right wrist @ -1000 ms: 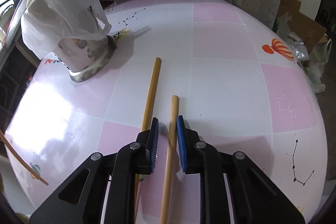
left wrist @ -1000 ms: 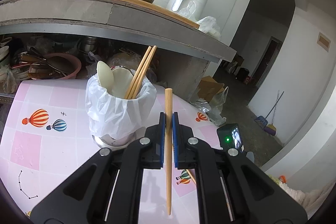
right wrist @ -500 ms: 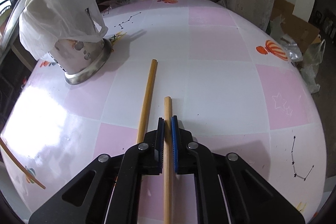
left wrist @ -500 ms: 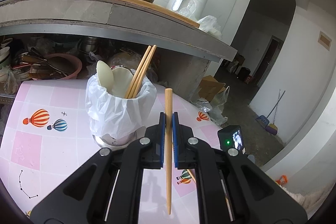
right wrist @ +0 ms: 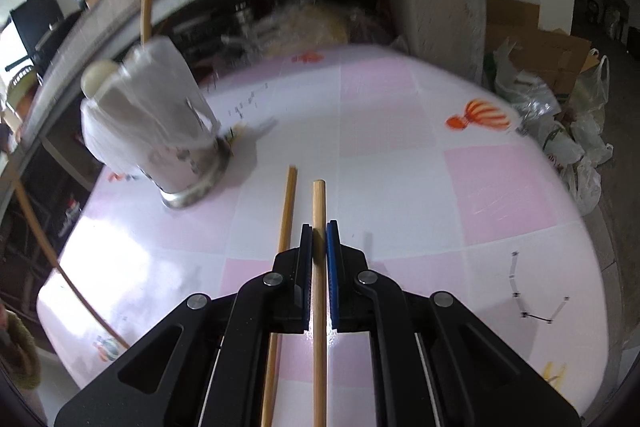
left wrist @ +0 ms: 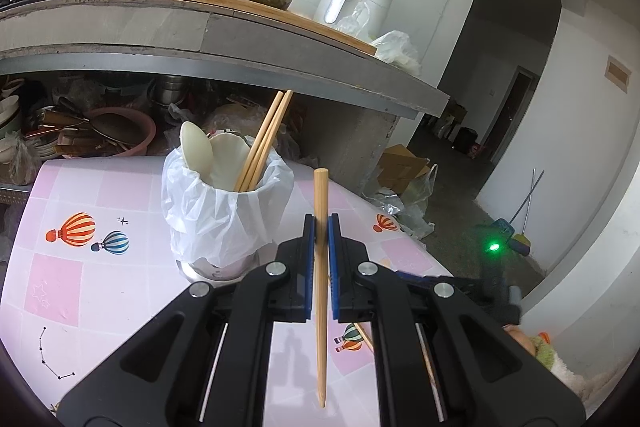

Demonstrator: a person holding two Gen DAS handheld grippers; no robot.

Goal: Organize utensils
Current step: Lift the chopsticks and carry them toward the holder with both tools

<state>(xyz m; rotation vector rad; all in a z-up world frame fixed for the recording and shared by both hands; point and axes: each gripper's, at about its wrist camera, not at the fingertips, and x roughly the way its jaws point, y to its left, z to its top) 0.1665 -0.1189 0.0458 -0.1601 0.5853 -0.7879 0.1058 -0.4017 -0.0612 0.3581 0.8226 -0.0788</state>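
The pink-and-white checked worktop (right wrist: 400, 155) is carrying a steel utensil holder lined with a white plastic bag (left wrist: 224, 211) near its far left edge. Both grippers' fingers are clamping tan wooden chopsticks lengthwise: left gripper (left wrist: 320, 227), right gripper (right wrist: 319, 231). Only the right view is showing the spare chopstick (right wrist: 286, 219) (lying flat, just left).

Five tan wooden chopsticks show: two stand in the bag-lined steel utensil cup (left wrist: 224, 223), one is clamped in each gripper, one lies on the table. Two cream plastic spoons (left wrist: 208, 155) sit inside.
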